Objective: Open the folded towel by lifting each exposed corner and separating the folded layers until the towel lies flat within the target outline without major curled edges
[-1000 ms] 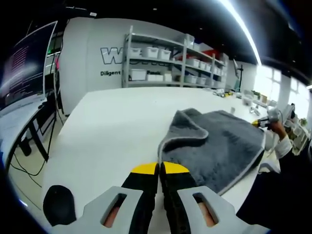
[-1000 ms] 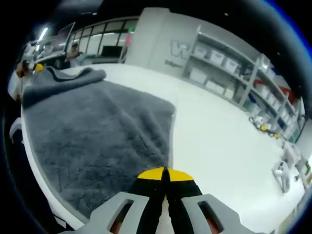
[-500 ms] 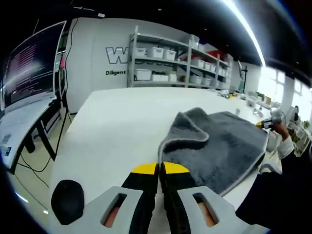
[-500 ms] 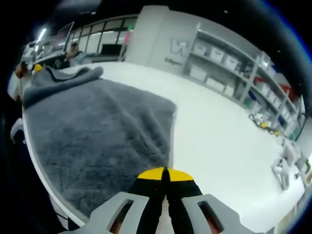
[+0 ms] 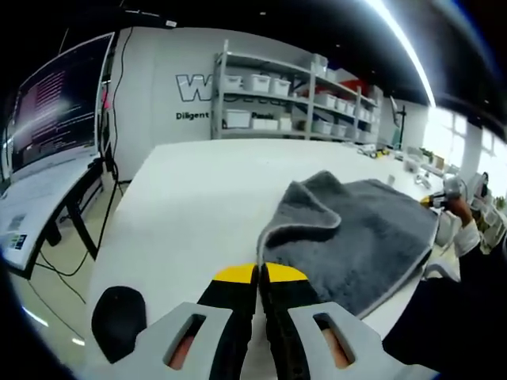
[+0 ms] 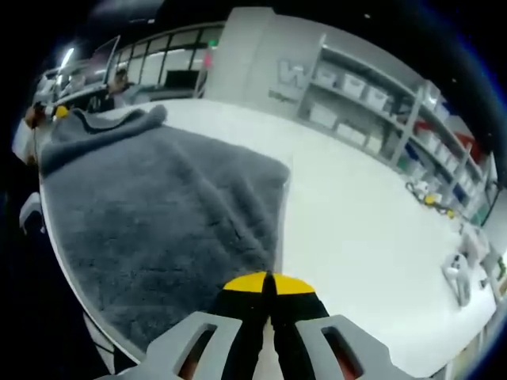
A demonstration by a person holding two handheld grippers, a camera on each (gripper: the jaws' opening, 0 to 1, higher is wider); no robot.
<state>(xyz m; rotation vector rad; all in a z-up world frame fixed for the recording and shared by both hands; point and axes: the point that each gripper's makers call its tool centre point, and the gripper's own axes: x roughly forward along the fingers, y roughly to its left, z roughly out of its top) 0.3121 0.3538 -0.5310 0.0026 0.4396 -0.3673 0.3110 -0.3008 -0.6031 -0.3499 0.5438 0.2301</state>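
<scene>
A grey fluffy towel (image 5: 356, 237) lies spread on the white table (image 5: 198, 206), with a raised fold (image 5: 313, 198) near its left end. My left gripper (image 5: 260, 273) is shut, and the towel's pale hem runs straight into its yellow tips. In the right gripper view the towel (image 6: 158, 214) covers the table's near left part, and its edge ends at my shut right gripper (image 6: 269, 283). The right gripper (image 5: 429, 202) and a hand also appear at the far right of the left gripper view. The left gripper (image 6: 59, 112) is at the towel's far end.
Shelves with white bins (image 5: 277, 103) stand behind the table, and a dark monitor (image 5: 55, 103) on a desk is at the left. A dark round thing (image 5: 119, 317) sits below the table's near edge. Small items (image 6: 428, 202) and a white object (image 6: 459, 273) lie at the table's right.
The left gripper view has shifted slightly, showing more of the floor and monitor. The towel and both shut grippers stay almost where they were.
</scene>
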